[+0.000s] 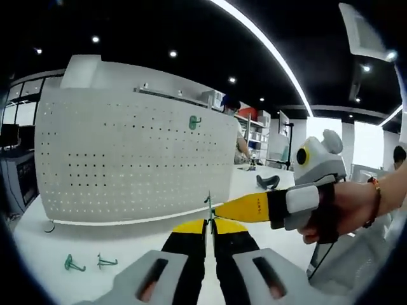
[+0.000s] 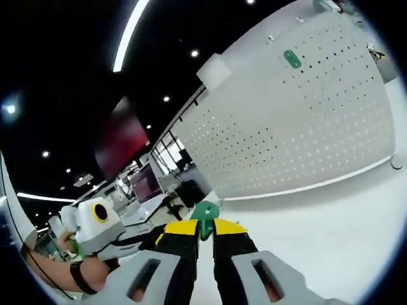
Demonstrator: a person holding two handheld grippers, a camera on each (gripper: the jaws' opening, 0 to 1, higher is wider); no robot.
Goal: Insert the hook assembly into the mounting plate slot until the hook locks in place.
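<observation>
The left gripper (image 1: 209,223) pinches a wire hook (image 1: 208,207) while the right gripper (image 2: 203,232) clamps a green hook (image 2: 205,215) (both before the white pegboard (image 1: 127,159)).

ceiling (image 1: 159,25): black, round spotlights, long light strip (image 1: 267,44)
windows (image 1: 375,143): bright, far right
shelving (image 1: 257,124): behind, stocked
table (image 1: 38,244): white

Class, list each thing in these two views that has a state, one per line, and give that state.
Pegboard: upright on the table, one green hook already mounted high up.
Left claw: shut on a thin wire hook.
Right claw: shut on a green hook piece.
Spare hooks: lying loose on the table.
</observation>
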